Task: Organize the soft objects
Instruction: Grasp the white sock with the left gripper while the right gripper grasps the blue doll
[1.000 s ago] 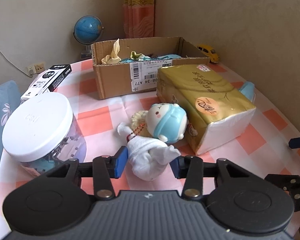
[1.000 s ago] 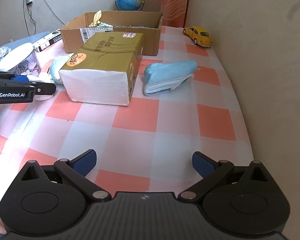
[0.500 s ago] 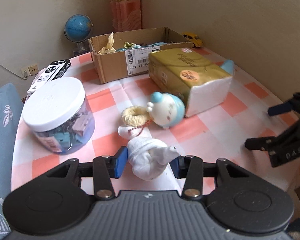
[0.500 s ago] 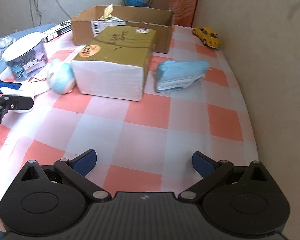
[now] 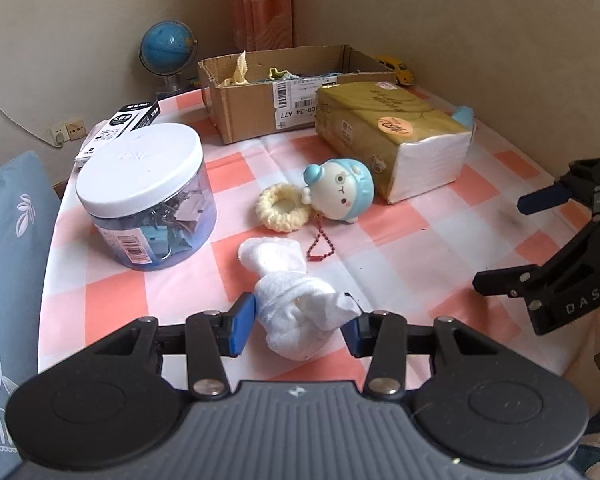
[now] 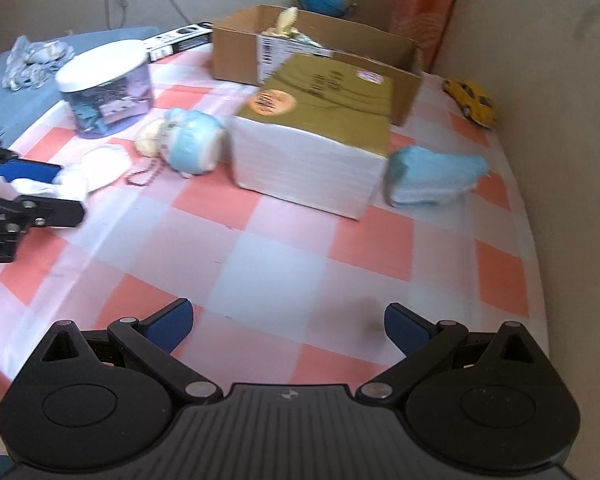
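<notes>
White sock (image 5: 296,304) clamped in left gripper (image 5: 298,326) above table (image 5: 400,276).

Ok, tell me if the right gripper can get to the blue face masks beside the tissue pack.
Probably yes. The right gripper is open and empty, and only bare checked tablecloth lies between it and the blue face masks. The tissue pack sits beside them, not in front.

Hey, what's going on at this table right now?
A person is tidying soft things with two handheld grippers. The left gripper is closed on a white sock near the table's front edge. The right gripper is open and empty over the checked tablecloth. A cardboard box at the back already holds some fabric items, while a plush toy, a scrunchie and blue masks lie outside it.
</notes>
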A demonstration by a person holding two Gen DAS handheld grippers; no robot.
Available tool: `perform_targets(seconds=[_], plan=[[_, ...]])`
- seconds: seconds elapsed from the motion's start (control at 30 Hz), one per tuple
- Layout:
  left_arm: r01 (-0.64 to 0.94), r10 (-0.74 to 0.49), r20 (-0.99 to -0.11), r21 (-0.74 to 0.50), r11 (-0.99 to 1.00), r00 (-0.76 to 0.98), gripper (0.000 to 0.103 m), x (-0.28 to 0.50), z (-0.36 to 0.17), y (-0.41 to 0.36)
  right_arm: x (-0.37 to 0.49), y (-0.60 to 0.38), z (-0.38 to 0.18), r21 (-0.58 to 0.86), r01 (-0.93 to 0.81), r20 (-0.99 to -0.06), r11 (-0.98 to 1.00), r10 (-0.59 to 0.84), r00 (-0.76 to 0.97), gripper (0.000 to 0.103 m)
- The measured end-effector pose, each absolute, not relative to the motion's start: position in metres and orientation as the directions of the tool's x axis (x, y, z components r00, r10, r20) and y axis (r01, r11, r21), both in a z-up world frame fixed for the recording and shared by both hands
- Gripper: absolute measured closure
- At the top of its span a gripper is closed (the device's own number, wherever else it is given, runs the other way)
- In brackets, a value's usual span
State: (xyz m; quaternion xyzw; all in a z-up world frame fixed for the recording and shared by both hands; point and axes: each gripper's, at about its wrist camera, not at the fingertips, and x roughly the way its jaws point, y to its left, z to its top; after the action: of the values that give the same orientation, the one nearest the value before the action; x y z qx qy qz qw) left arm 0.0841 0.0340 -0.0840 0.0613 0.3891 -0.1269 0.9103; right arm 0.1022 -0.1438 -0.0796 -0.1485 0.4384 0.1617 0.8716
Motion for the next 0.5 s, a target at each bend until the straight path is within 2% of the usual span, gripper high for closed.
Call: perform_targets(seconds=[0.33,0.4,0.5], plan=[[0.224,-0.154,-0.72,0.003,0.975,0.677,0.058,0.085,-0.088,0.05,0.113,-0.096,-0.038,-0.209,-0.563,-0.709,0.799,0.273,0.651,0.001],[0.216,-0.148,-0.719,0.003,0.976,0.679,0.055,0.085,-0.09,0.053,0.118,-0.087,-0.035,-0.233,-0.592,-0.699,0.771,0.291,0.653,0.004],[0.206,-0.15,-0.72,-0.01,0.978,0.678,0.052,0.085,-0.091,0.057,0.127,-0.071,-0.035,-0.266,-0.629,-0.7,0.731,0.302,0.647,0.015]])
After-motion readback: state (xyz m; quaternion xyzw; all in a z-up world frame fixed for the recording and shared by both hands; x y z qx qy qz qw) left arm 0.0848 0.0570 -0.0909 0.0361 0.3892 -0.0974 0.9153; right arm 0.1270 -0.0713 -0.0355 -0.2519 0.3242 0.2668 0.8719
